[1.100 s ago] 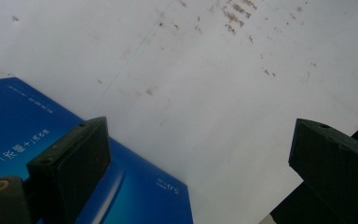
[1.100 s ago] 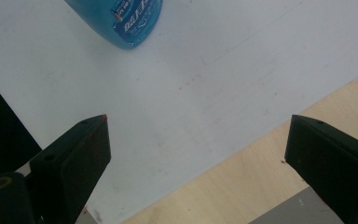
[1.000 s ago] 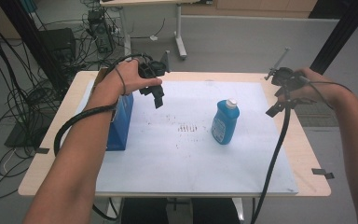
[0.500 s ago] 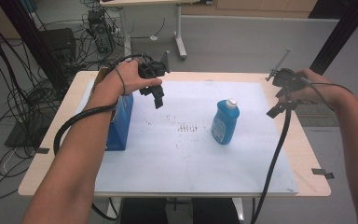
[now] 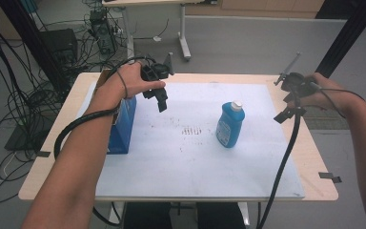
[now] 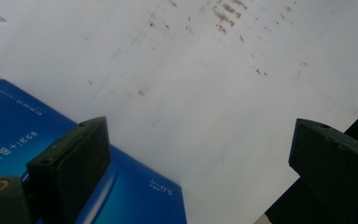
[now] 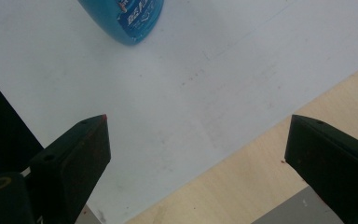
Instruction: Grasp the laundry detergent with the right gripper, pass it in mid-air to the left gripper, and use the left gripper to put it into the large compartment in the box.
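Blue bottle (image 5: 230,125) stands upright on the white sheet (image 5: 195,157) covering the counter (image 5: 314,157), right of centre, white cap on top. Blue box (image 5: 122,126) stands on edge at the sheet's left side, well apart from the bottle.

Left gripper (image 5: 159,97) is held above the counter just beside the box's top far corner. In the left gripper view its fingers (image 6: 70,168) stand spread wide with nothing between them; the box (image 6: 23,140) lies below and behind the near finger, not touched.

Right gripper (image 5: 289,101) hangs over the sheet's right edge, well apart from the bottle. In the right gripper view its fingers (image 7: 74,158) are likewise spread wide and empty; the bottle's base (image 7: 126,21) shows at the top edge, sheet and bare counter wood below.

Change against the frames of the last second: none of note. Both grippers hold the same stations, and bottle and box stand where they stood.

Assessment: no grasp has begun. The pause suggests the hands are poised before an approach, the left nearest the box, the right nearest the bottle. Which goes first cannot be told. The bottle is tall and narrow; a careless sideways contact could tip it.
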`<state>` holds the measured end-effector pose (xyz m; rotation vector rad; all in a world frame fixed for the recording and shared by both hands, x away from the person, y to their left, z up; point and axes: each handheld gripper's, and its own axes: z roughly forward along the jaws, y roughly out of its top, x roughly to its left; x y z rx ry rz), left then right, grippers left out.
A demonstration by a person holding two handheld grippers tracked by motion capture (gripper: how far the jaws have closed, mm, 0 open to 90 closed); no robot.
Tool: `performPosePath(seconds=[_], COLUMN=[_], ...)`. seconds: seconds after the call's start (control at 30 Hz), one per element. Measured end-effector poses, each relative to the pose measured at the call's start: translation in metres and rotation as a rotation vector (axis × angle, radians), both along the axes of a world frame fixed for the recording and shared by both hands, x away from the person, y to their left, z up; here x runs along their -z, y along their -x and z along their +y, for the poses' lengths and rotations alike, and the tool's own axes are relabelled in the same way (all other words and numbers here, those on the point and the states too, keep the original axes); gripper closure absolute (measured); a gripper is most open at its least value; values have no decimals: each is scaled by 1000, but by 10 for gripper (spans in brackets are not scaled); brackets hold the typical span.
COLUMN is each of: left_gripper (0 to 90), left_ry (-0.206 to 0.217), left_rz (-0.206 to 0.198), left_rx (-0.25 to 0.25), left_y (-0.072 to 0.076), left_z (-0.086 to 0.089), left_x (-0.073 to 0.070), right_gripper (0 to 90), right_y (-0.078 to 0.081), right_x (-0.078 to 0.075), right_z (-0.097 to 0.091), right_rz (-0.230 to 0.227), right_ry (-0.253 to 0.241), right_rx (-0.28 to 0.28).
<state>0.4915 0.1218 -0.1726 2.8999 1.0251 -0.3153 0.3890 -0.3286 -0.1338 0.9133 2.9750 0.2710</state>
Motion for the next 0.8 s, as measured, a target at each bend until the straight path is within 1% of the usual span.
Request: performPosePath(seconds=[0.1, 0.2, 0.27, 0.3, 0.33, 0.37, 0.43, 0.5, 0.6, 0.7, 0.8], left_gripper=[60, 60, 60, 60, 60, 60, 60, 60, 60, 60, 60], left_ry=[1, 2, 3, 6, 6, 4, 3, 2, 5, 2, 3], left_rz=[3, 5, 5, 3, 3, 6, 9, 13, 14, 15, 15], left_rx=[5, -5, -6, -2, -2, -6, -3, 3, -4, 5, 1], left_y=[0, 2, 2, 3, 3, 3, 4, 3, 4, 4, 5], left_z=[1, 1, 1, 1, 1, 1, 0, 0, 0, -1, -2], left_x=[1, 2, 2, 3, 3, 3, 4, 5, 5, 5, 5], right_gripper=[67, 67, 72, 80, 80, 82, 87, 87, 87, 87, 117], right_y=[7, 12, 16, 22, 22, 25, 33, 38, 42, 49, 54], right_x=[2, 3, 5, 7, 7, 8, 12, 16, 18, 22, 26], right_z=[-4, -7, -11, -13, -13, -15, -20, -25, -28, -34, -39], right_rz=[-9, -19, -22, -33, -33, -41, -57, -57, -58, -64, -70], right_ry=[-18, -30, -46, -55, -55, -62, -81, -91, -93, -114, -128], right_rx=[9, 17, 30, 54, 54, 71, 83, 96, 107, 123, 142])
